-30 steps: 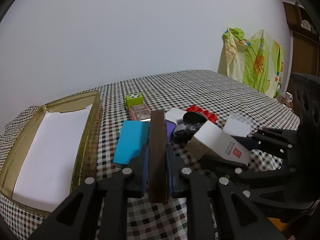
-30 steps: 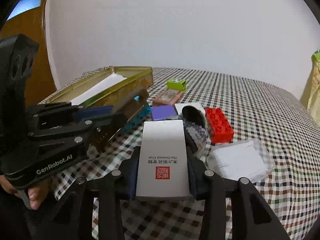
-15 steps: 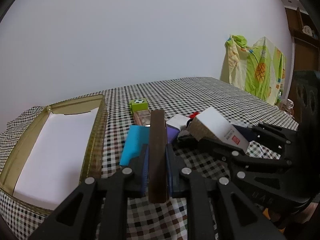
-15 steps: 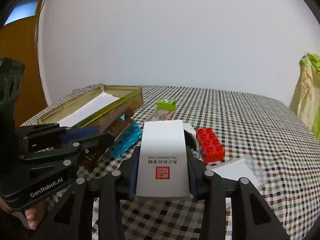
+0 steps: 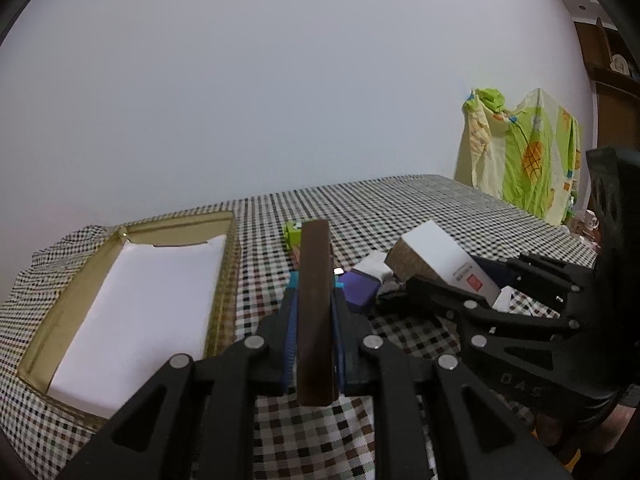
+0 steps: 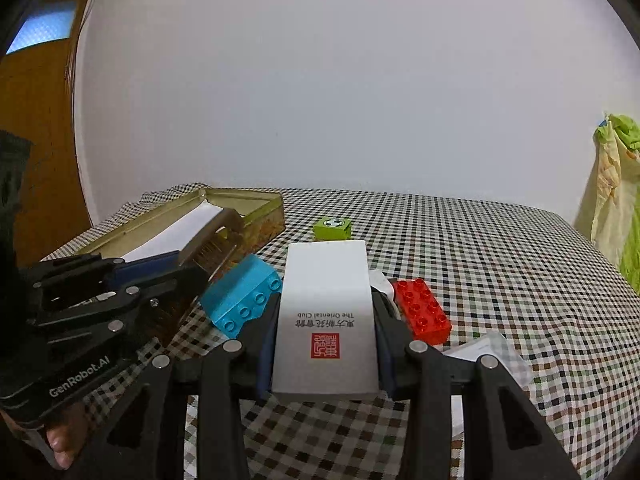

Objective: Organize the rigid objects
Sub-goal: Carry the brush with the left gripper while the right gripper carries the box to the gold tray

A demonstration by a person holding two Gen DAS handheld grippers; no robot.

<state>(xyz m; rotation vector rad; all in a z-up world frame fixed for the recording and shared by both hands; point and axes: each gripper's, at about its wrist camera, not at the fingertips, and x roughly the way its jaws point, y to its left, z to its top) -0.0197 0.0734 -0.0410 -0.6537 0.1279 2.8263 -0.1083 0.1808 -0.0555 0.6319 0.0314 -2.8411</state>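
Gripping is the business of both hands at this moment: nearest the left wrist camera, the left gripper (image 5: 316, 344) is clenched on a thin brown slab (image 5: 315, 300) held on edge, and nearest the right wrist camera the right gripper (image 6: 325, 344) is clamped on a white carton (image 6: 326, 312) with a red seal, its pads pressing the carton's two long sides. Both things ride clear of the checked tablecloth (image 6: 500, 264), the narrow grip on each probably chosen so it can be lowered flat into a container without the fingers fouling the walls.

Just beyond the fingers, loose pieces lie bunched together: one blue brick (image 6: 242, 298), one red brick (image 6: 422, 310), one purple block (image 5: 360, 290) and a flat white packet (image 6: 488, 354) on the right (what lies under the carton is hidden, so there may be more). Farther back sits one small green box (image 6: 332, 228), well apart from the cluster.

To the left, one open gold tin (image 5: 228, 280) with a white lining waits empty; I judge it to be the destination, since the left gripper hangs just beside its near wall. A yellow-green cloth (image 5: 520, 152) hangs beyond the table's far edge.
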